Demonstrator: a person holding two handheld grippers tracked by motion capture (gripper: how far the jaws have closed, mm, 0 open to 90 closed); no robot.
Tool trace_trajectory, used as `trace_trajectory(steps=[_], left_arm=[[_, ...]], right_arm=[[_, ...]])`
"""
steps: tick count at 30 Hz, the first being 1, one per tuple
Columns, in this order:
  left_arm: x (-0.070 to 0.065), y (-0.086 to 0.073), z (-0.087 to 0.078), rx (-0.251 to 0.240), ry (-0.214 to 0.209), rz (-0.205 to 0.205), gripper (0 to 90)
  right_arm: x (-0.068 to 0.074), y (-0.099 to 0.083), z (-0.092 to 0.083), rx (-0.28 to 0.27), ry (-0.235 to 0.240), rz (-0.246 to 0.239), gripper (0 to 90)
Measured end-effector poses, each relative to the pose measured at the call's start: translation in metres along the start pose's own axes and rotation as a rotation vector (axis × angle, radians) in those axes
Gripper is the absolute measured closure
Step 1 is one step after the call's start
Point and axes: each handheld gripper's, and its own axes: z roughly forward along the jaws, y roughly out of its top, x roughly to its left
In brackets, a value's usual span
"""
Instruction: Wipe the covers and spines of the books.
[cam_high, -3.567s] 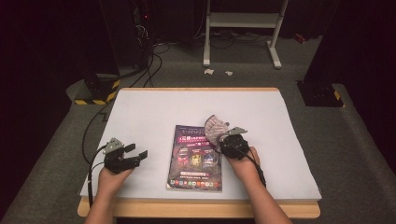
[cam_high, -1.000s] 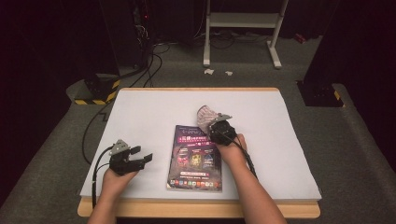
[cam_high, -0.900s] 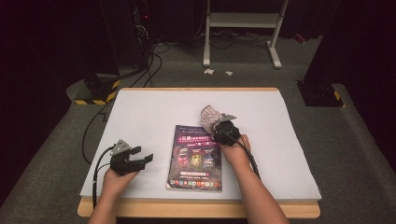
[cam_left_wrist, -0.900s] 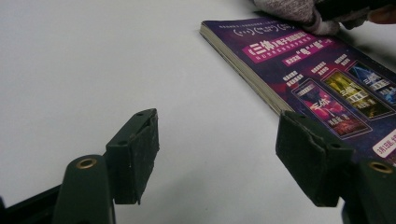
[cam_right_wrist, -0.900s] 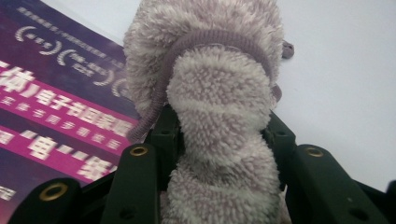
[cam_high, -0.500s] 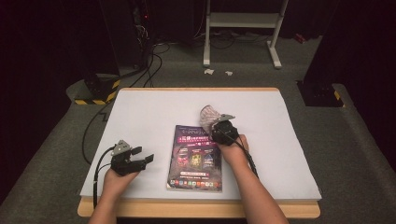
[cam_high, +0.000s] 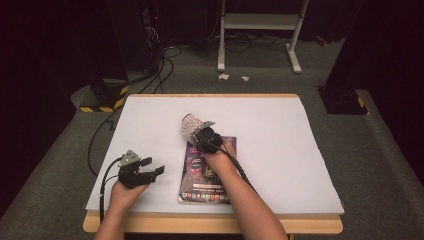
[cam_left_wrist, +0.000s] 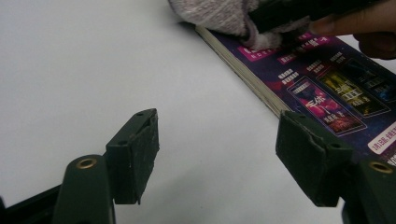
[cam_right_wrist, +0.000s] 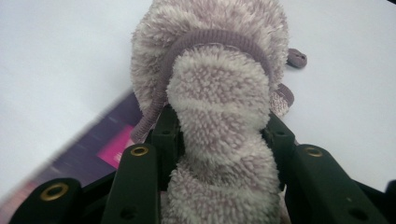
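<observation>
Fuzz crowds the right gripper view: my right gripper (cam_right_wrist: 219, 135) is clamped on a fluffy pale mauve sock (cam_right_wrist: 210, 93), its two black jaws pressing into the pile from either side, and the sock's ribbed cuff band arches over the bulge that sticks out past the fingertips. In the high view that same right gripper (cam_high: 205, 137) sits over the far left corner of the purple magazine (cam_high: 207, 172), which lies flat on the white table (cam_high: 280, 135) and serves as my reference for everything else. The sock (cam_high: 191, 125) reaches out beyond the magazine's far edge, toward the side of the table away from me, and its lower part rests against the magazine's top corner, as the left gripper view shows where the sock (cam_left_wrist: 210, 14) meets the magazine (cam_left_wrist: 322, 88) at its spine end. My right forearm lies along the magazine's cover, hiding much of its middle. My left gripper (cam_high: 142, 172) rests on the white surface just to the left of the magazine, apart from it, with its jaws spread wide and nothing between them; in the left gripper view the bare table (cam_left_wrist: 93, 70) shows through the gap, and the right-hand jaw stands just in front of the magazine's page edge. A cable trails from the left gripper back over the near edge of the table.
</observation>
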Motion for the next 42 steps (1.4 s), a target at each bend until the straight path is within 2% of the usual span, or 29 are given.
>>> trace_trajectory(steps=[1,2,4,6,10,13,14,15,16,17,25,26,27,28,30,32,33,37,42], left_arm=[[0.0,0.0,0.0,-0.001,-0.001,-0.001,30.5],[0.001,0.0,0.0,0.0,-0.001,0.0,30.5],[0.001,0.0,0.0,-0.001,-0.003,-0.002,30.5],[0.0,0.0,-0.001,-0.005,-0.003,-0.004,30.5],[0.001,0.0,-0.002,-0.007,-0.002,-0.004,30.5],[0.002,0.0,-0.001,-0.001,-0.001,-0.002,30.5],[0.002,0.0,-0.001,-0.001,-0.001,-0.002,30.5],[0.001,-0.001,0.0,0.001,-0.003,0.003,30.5],[0.001,-0.001,0.0,0.001,-0.003,0.003,30.5],[0.001,-0.001,0.0,0.002,0.0,0.002,30.5],[-0.001,-0.001,0.002,0.014,0.004,0.008,30.5],[-0.001,-0.002,0.003,0.015,0.004,0.007,30.5],[-0.001,-0.002,0.003,0.019,0.007,0.009,30.5],[-0.003,-0.002,0.005,0.025,0.008,0.016,30.5],[-0.004,-0.002,0.006,0.027,0.008,0.018,30.5],[-0.005,-0.002,0.007,0.034,0.008,0.023,30.5],[-0.006,-0.002,0.008,0.038,0.009,0.029,30.5],[-0.008,-0.002,0.01,0.042,0.009,0.034,30.5],[-0.01,-0.002,0.012,0.052,0.009,0.051,30.9]], right_arm=[[0.008,0.006,0.003,-0.001,0.029,0.006,59.3],[0.013,0.009,0.005,-0.002,0.038,-0.004,59.3],[0.018,0.012,0.006,-0.001,0.043,-0.008,59.3],[0.026,0.017,0.009,0.003,0.04,-0.036,59.3],[0.027,0.019,0.011,0.007,0.039,-0.03,58.9],[0.015,0.013,0.007,0.007,0.021,-0.018,58.8],[0.015,0.013,0.007,0.007,0.021,-0.018,58.8],[0.006,0.007,0.004,0.006,0.007,0.001,58.8],[0.006,0.007,0.004,0.006,0.007,0.001,58.8],[-0.006,0.0,0.0,0.009,-0.007,0.018,58.8],[-0.054,-0.036,-0.025,0.005,-0.078,0.086,58.8],[-0.054,-0.036,-0.025,0.005,-0.078,0.086,58.8],[-0.06,-0.041,-0.028,0.002,-0.085,0.095,58.7],[-0.072,-0.05,-0.035,-0.001,-0.098,0.123,58.7],[-0.083,-0.058,-0.041,0.0,-0.111,0.139,58.7],[-0.088,-0.062,-0.044,0.0,-0.121,0.146,58.7],[-0.098,-0.068,-0.048,0.005,-0.131,0.16,58.8],[-0.107,-0.073,-0.055,0.0,-0.136,0.172,58.9],[-0.118,-0.077,-0.077,-0.059,-0.15,0.195,58.8]])
